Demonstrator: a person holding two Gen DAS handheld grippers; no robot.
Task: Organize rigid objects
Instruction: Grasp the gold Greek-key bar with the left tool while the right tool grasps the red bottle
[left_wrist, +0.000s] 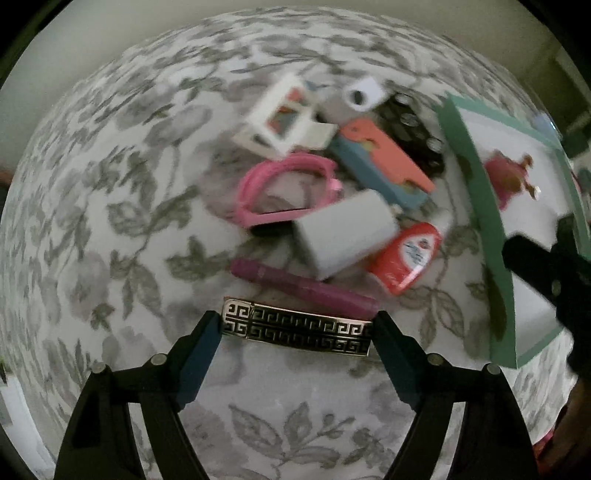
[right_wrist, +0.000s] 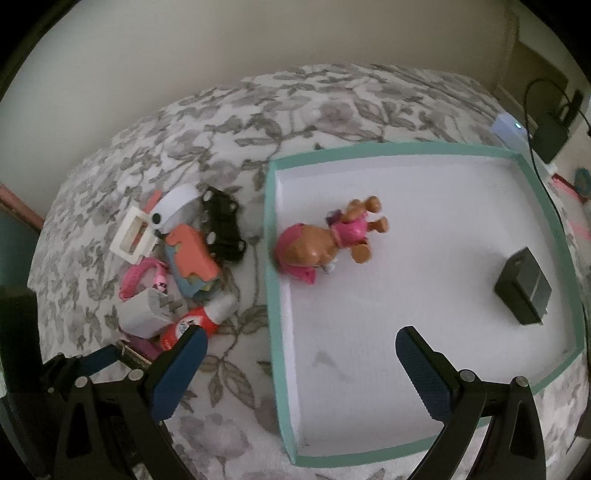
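A black and gold patterned hair clip lies flat on the floral bedspread. My left gripper points straight down over it, one pad against each end of the clip. Just beyond the clip lie a purple marker, a white charger and a red bottle. My right gripper hangs open over the near left wall of the teal box, with nothing between its fingers. Inside the box lie a toy dog in pink and a black adapter.
Further back in the pile are a pink band, a coral and blue case, a black toy car, a small white box and a tape roll. A wall runs behind the bed. Cables and a white device sit beyond the box.
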